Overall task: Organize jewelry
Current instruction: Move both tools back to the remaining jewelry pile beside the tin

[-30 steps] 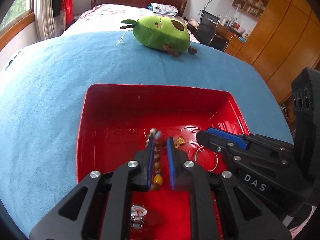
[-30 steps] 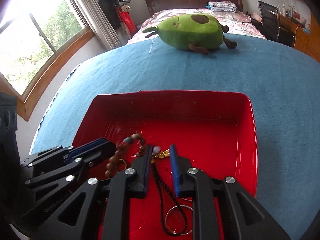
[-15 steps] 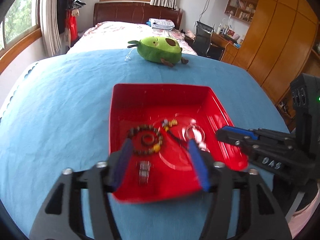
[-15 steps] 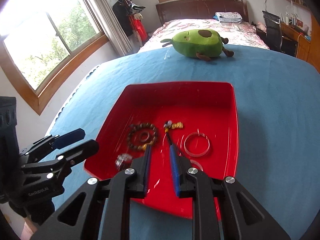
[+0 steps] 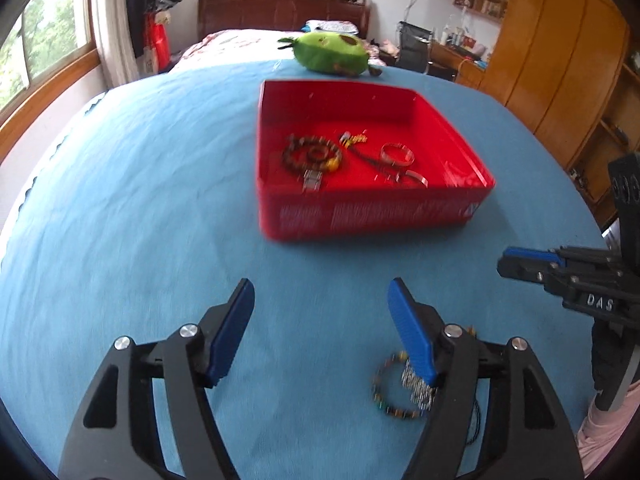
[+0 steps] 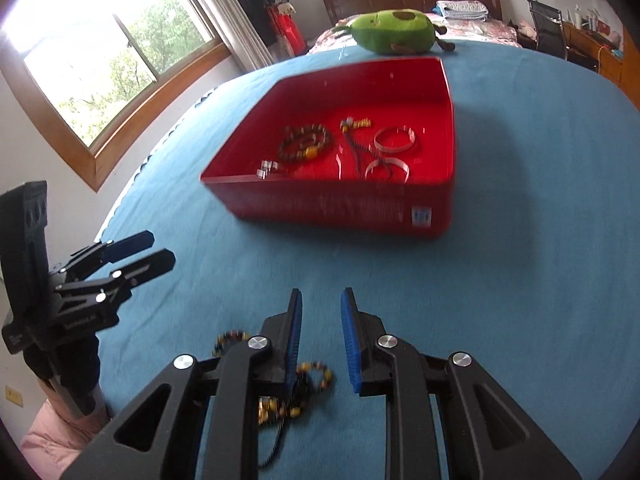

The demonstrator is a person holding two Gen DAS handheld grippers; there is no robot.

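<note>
Both tools are hovering empty over the blue tabletop (image 5: 120, 184), short of the red tray (image 5: 372, 216). The left tool (image 5: 320, 304) is spreading its blue pads wide and touching nothing; the right tool (image 6: 320, 308) is holding its pads only narrowly parted, likewise gripping nothing.

Loose pieces are lying close beneath them on the cloth: a beaded bracelet (image 5: 396, 392) is resting beside and partly under the left tool's right finger, while a tangle of amber beads on a dark cord (image 6: 296, 392) is sitting under the right tool's left finger, with a second small beaded loop (image 6: 230, 338) just beyond. Each piece is lying nearer the camera than the fingertips, so the likely next move is calling for a pull back and down, not a reach forward; the right tool appears nearer the corded tangle.

Farther out, the tray is already carrying a brown bead bracelet (image 5: 312, 154), a tasselled cord (image 5: 360, 146), silver bangles (image 5: 396, 152) and a small metal clasp (image 5: 312, 180). A green avocado plush (image 5: 330, 54) is lying beyond the tray.
</note>
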